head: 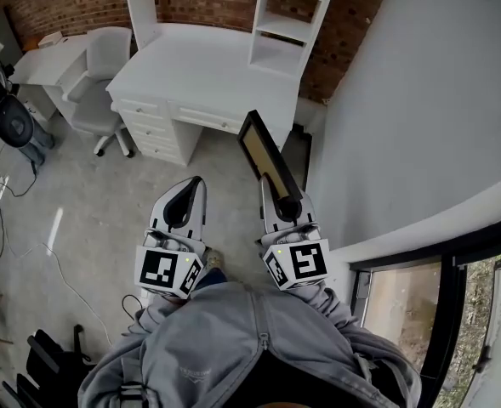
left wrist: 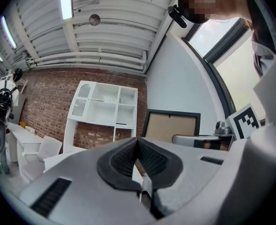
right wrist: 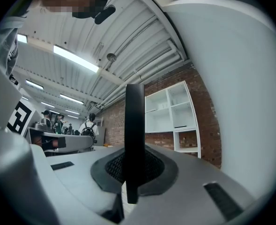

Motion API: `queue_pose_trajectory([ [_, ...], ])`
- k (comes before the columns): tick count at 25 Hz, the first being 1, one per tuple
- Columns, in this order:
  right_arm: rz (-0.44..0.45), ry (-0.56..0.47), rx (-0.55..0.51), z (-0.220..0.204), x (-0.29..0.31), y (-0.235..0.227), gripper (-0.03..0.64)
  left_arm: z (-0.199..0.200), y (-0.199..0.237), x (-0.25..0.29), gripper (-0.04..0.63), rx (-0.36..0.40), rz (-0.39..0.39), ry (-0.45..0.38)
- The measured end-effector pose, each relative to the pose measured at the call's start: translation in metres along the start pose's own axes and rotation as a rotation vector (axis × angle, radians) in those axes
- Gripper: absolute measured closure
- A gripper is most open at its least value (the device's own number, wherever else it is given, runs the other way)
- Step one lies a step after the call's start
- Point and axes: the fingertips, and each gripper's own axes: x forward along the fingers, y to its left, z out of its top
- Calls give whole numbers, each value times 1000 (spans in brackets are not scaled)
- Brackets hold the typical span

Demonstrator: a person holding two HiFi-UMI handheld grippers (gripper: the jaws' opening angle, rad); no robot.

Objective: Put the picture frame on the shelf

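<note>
My right gripper (head: 286, 204) is shut on the black picture frame (head: 265, 156), which juts up and forward from its jaws; the tan backing faces left. In the right gripper view the picture frame (right wrist: 134, 139) shows edge-on as a dark upright bar between the pads. My left gripper (head: 186, 201) hangs beside it, shut and empty; in its own view the left gripper (left wrist: 137, 159) has its pads together, with the picture frame (left wrist: 171, 127) at the right. The white desk with a shelf hutch (head: 286, 32) stands ahead against the brick wall; the shelf hutch (left wrist: 105, 105) and the shelf hutch (right wrist: 170, 110) also show in both gripper views.
A white swivel chair (head: 101, 83) and a small side table (head: 50, 59) stand left of the desk. A grey wall (head: 420, 117) runs close along the right. Cables (head: 29, 228) trail over the concrete floor at the left; dark gear (head: 8, 113) sits at the far left.
</note>
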Motion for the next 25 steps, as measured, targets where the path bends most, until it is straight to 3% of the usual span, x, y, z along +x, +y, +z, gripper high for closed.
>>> queue_pose_trajectory([
  [11,-37,21,-4,-17,88,-18,583,-7,71,68,589,-15,-29,15],
  [25,-92,25,0,-35,147,-35,583,-20,116,118,589,-24,-78,25],
])
